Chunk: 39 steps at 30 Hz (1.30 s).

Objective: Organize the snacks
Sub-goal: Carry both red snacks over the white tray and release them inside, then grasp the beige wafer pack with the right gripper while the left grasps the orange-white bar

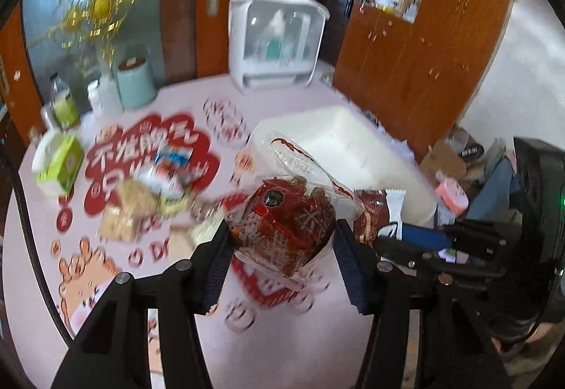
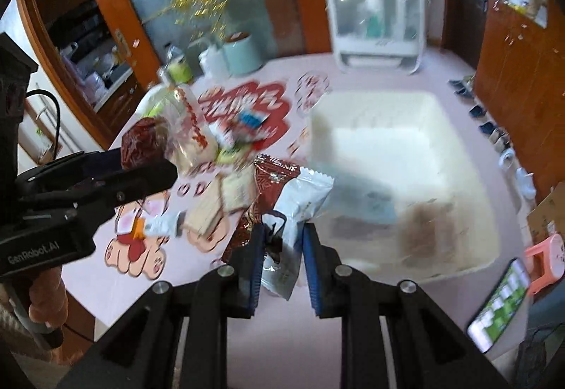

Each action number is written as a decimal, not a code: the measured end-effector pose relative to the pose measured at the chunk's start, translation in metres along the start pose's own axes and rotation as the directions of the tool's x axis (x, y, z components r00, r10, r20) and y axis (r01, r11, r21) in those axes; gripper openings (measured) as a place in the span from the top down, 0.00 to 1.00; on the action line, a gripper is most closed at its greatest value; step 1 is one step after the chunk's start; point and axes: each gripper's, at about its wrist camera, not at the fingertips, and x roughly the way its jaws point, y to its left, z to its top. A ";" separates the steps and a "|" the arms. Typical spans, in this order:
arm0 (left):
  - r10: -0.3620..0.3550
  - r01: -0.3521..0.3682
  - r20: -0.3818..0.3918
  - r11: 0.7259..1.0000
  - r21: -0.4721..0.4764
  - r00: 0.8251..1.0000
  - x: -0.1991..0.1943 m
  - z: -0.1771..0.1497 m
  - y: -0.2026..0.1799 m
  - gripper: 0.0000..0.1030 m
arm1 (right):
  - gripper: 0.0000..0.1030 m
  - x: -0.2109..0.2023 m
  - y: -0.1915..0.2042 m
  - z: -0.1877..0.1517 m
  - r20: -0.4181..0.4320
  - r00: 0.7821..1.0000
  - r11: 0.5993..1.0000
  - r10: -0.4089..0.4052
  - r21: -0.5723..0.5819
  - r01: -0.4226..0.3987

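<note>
1. Left wrist view. Left claw (image 1: 282,240) is closed onto a red snack bag (image 1: 286,223) in clear wrap, both pads pressed into its sides, the bag lifted off the pink counter (image 1: 275,339). The white bin (image 1: 353,149) sits beyond it toward the counter's right edge. A loose snack pile (image 1: 148,198) lies mid-counter, blurred. The right claw (image 1: 399,237) comes in at the right with its packets.

2. Right wrist view. Right claw (image 2: 282,247) is nearly closed, pinching a white packet (image 2: 300,209) together with a dark red packet (image 2: 261,198); how firmly the red one is caught I cannot tell. The bin (image 2: 406,127) is just ahead and to the right, with some items on its floor, too blurred to name. The left claw (image 2: 152,163) shows at the left with its red bag (image 2: 144,142).

3. Judgement: step in hand is carrying snacks to the bin. Do well by:
   - clearing the near rim before lowering;
   - opening only once above the bin floor;
   - releasing one claw at a time, since the claws are close;
   - watching the red packet, which may slip.
</note>
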 end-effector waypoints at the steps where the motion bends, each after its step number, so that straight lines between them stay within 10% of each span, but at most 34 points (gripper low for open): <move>1: -0.002 0.002 0.012 1.000 0.000 1.000 0.000 0.008 -0.009 0.47 | 0.79 -0.004 -0.009 0.003 0.015 1.000 1.000 -0.010 0.003 0.010; 27: 0.168 -0.168 0.006 0.986 -0.006 0.986 0.127 0.124 -0.091 0.44 | 0.76 0.035 -0.139 0.082 0.074 0.987 0.987 -0.140 0.085 0.134; 34: 0.143 -0.143 -0.021 0.989 -0.038 0.990 0.139 0.121 -0.078 0.15 | 0.45 0.058 -0.150 0.089 0.024 0.988 0.984 -0.156 0.091 0.153; 39: 0.186 -0.187 -0.015 0.981 -0.049 0.982 0.126 0.115 -0.068 0.11 | 0.37 0.053 -0.143 0.087 0.042 0.991 0.989 -0.130 0.073 0.127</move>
